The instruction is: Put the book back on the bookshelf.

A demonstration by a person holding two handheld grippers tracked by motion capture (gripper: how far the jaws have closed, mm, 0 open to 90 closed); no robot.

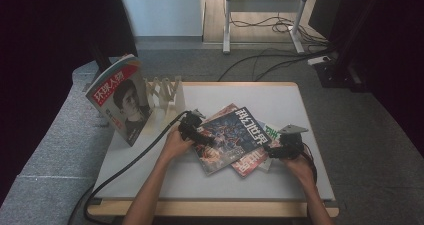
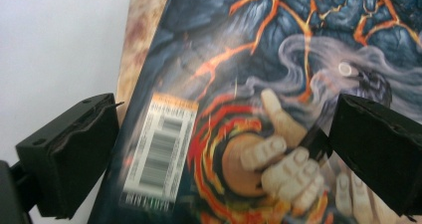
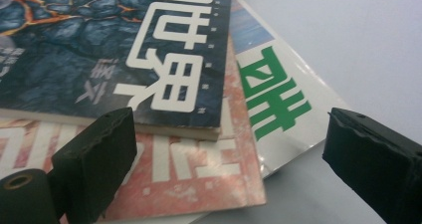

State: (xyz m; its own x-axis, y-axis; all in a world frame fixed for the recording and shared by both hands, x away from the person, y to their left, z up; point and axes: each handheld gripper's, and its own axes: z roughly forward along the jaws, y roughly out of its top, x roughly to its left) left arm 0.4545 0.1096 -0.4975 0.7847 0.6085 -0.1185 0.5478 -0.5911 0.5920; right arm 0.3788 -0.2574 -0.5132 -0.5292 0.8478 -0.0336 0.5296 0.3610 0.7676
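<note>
Lying topmost on a fanned stack mid-table, the dark magazine (thin, floppy, glossy, likely slippery) is flanked by the left gripper and right gripper, jaws wide, and is best pinched at a stiff corner edge.

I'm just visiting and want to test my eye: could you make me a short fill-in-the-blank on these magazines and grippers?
1. The stack on the table has ___ magazines.
2. The top magazine has a dark blue cover with ___ lettering.
3. The bottom magazine carries ___ lettering on white.
4. Both the left gripper and the right gripper have their jaws ___.

Missing words: three; white; green; open
</note>
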